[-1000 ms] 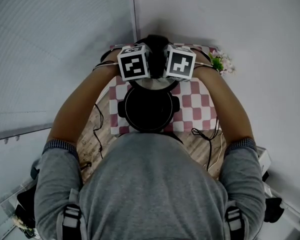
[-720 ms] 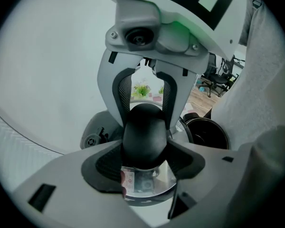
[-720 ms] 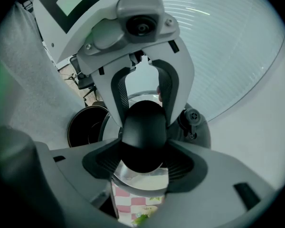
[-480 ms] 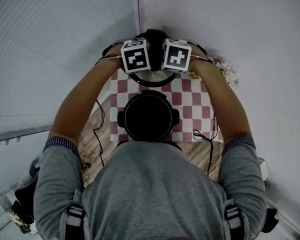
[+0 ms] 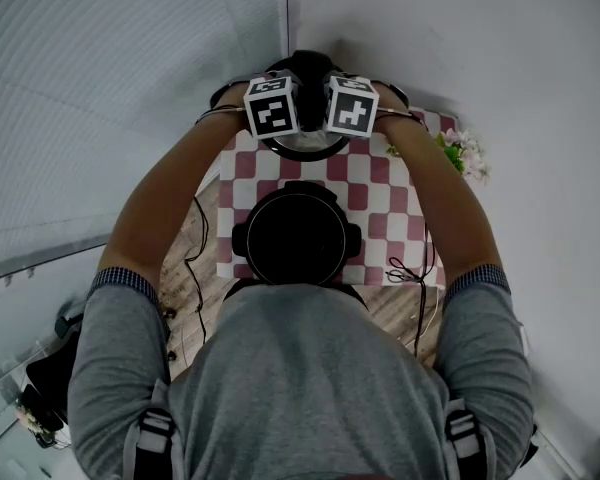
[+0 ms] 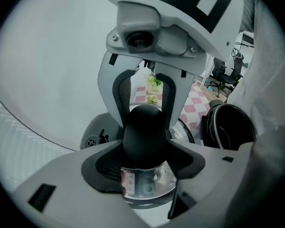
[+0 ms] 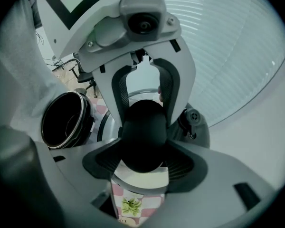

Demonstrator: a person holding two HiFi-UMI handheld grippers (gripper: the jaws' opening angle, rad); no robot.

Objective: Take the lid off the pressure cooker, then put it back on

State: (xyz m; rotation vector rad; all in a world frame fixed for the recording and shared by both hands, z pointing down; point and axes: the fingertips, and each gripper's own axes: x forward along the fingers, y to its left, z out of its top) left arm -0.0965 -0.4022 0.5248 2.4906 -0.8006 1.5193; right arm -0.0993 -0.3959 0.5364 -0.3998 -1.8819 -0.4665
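The pressure cooker pot (image 5: pixel 295 238) stands open on the red-and-white checked cloth (image 5: pixel 385 203), close to my body. Its lid (image 5: pixel 305 151) hangs beyond it, low over the far end of the cloth, tilted. Both grippers hold the lid by its black knob (image 6: pixel 143 134) from opposite sides. My left gripper (image 6: pixel 145 156) is shut on the knob, and my right gripper (image 7: pixel 145 163) is shut on the same knob (image 7: pixel 143 134). The marker cubes sit side by side above the lid. The open pot (image 6: pixel 230 127) shows at the right of the left gripper view, and the pot (image 7: pixel 66 120) at the left of the right gripper view.
A small bunch of flowers (image 5: pixel 462 153) lies at the cloth's far right corner. Cables (image 5: pixel 195 243) trail over the wooden tabletop on both sides of the cloth. Two walls meet just behind the table. Office chairs (image 6: pixel 223 72) stand in the room behind.
Both grippers have carried the lid away from the pot toward the far end of the cloth and lower. The pot has stayed in place, now fully uncovered.
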